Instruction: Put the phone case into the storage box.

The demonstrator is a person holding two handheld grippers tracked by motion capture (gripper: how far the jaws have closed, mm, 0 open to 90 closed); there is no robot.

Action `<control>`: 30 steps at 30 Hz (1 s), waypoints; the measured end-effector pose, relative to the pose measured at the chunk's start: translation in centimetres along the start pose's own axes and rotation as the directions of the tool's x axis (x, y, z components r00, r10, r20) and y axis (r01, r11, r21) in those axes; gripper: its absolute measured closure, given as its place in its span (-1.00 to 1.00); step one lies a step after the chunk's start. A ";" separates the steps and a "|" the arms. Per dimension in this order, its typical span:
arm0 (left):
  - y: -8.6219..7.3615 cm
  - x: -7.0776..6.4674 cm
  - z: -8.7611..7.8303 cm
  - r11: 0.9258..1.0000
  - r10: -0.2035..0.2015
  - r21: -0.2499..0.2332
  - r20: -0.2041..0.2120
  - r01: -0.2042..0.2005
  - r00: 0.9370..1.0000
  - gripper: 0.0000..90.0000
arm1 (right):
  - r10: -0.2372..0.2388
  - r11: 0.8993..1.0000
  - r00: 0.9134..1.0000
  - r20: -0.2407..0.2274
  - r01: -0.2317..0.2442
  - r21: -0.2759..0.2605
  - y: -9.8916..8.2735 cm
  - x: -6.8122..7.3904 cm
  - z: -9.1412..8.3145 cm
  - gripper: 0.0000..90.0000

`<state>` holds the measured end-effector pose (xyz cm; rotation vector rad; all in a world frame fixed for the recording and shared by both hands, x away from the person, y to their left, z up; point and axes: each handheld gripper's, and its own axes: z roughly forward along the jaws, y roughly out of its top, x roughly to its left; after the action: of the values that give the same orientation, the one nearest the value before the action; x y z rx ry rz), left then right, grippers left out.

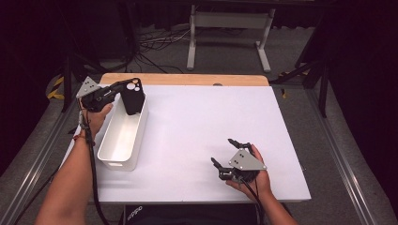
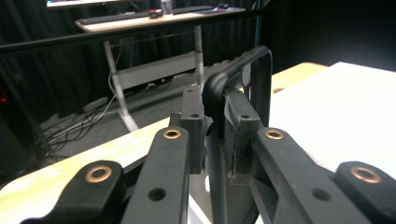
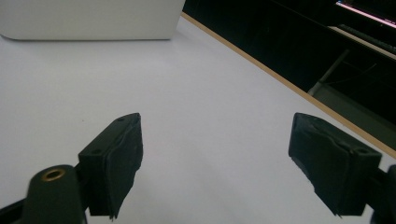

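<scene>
Your left gripper [image 1: 123,89] pinches a black phone case [image 1: 133,97] over the far end of the white bin [image 1: 123,136].

Starting on the left: your jaws are pressed together on the case's top edge, and the case hangs upright with its camera cut-outs at the top, its lower part already down inside the bin at the far end. Lower it straight, keeping it off the bin's walls, and spread the jaws only once its bottom edge looks to be resting on the bin's floor, so it doesn't tip or bounce out. Over on the right, your right gripper [image 1: 229,154] sits low over the white table [image 1: 197,122] with its jaws spread and nothing between them; leave it parked, well apart from the bin.
</scene>
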<state>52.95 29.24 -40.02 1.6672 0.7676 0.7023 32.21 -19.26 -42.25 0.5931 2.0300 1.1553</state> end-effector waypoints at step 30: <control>-2.2 0.9 1.4 0.990 -0.079 0.116 -0.061 0.086 0.995 0.66 | 0.002 1.000 1.000 -0.011 -0.001 0.017 -0.4 -0.7 -0.3 -0.59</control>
<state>54.30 29.50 -42.43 1.7179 0.9287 0.6580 32.43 -20.08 -42.25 0.5982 2.0506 1.1453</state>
